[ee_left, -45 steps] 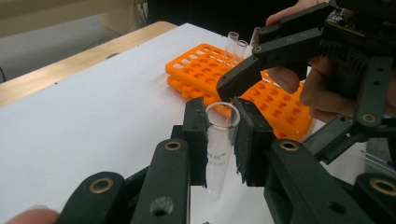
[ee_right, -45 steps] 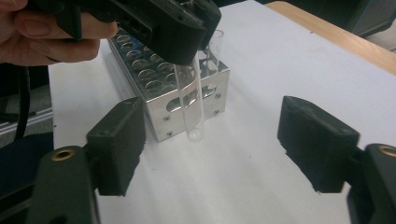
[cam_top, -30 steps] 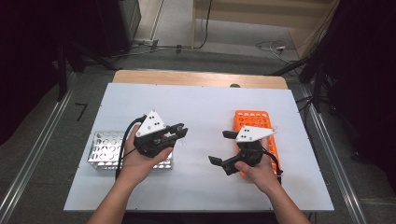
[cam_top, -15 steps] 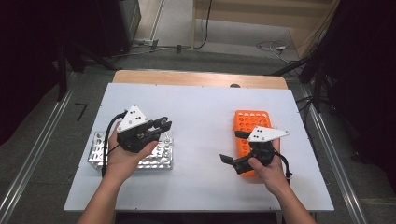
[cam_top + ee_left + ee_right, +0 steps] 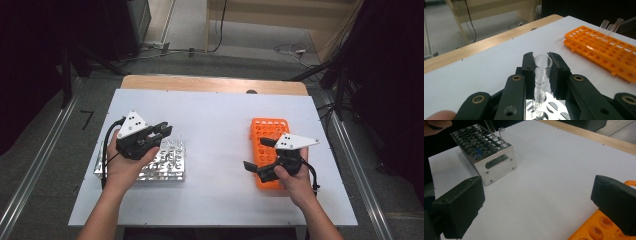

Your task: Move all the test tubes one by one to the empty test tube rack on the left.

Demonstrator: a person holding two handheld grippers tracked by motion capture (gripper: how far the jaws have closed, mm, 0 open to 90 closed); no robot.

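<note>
Left gripper [image 5: 541, 62] clamped a clear test tube [image 5: 540, 77], tip just above the metal rack [image 5: 167, 162]: insertion step. Next: align with a hole, lower straight. Right gripper [image 5: 257, 155] gaped empty, over the orange rack [image 5: 267, 131], well right of the metal rack.

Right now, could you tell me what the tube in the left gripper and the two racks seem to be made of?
The tube looks like clear glass or hard plastic: see-through, with printed marks. The rack beneath it looks like polished metal: mirror-bright walls with small screws. The orange rack looks like moulded plastic: even matt colour and a grid of holes.
</note>
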